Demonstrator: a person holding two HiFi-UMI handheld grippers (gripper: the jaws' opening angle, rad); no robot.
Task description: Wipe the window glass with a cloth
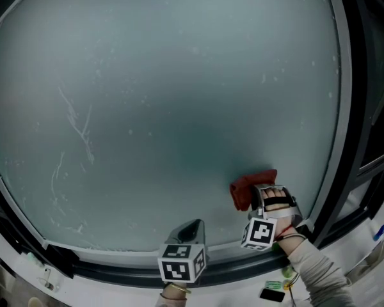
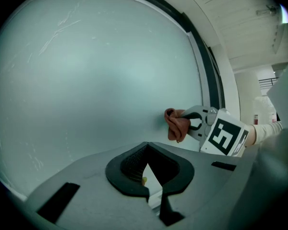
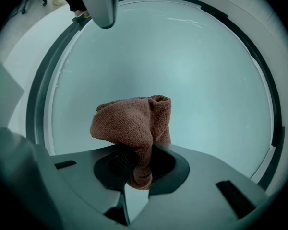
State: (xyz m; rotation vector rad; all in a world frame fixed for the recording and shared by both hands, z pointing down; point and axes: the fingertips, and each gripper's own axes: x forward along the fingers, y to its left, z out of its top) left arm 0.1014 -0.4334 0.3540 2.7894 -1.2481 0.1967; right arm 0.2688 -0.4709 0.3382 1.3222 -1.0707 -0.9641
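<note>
The frosted window glass [image 1: 166, 107] fills most of the head view. A red-brown cloth [image 1: 249, 185] is pressed against its lower right part, and my right gripper [image 1: 264, 194] is shut on it. In the right gripper view the cloth [image 3: 129, 121] bunches up over the jaws and hangs down between them, touching the glass [image 3: 192, 66]. My left gripper [image 1: 191, 228] is low at the glass's bottom edge, left of the cloth, jaws closed with nothing in them. From the left gripper view the cloth [image 2: 175, 123] and right gripper [image 2: 194, 123] lie to the right.
A dark window frame [image 1: 345, 107] runs down the right side and along the bottom edge [image 1: 102, 267]. White streaks [image 1: 80, 130] mark the left part of the glass. Small items [image 1: 272, 293] lie on the ledge at lower right.
</note>
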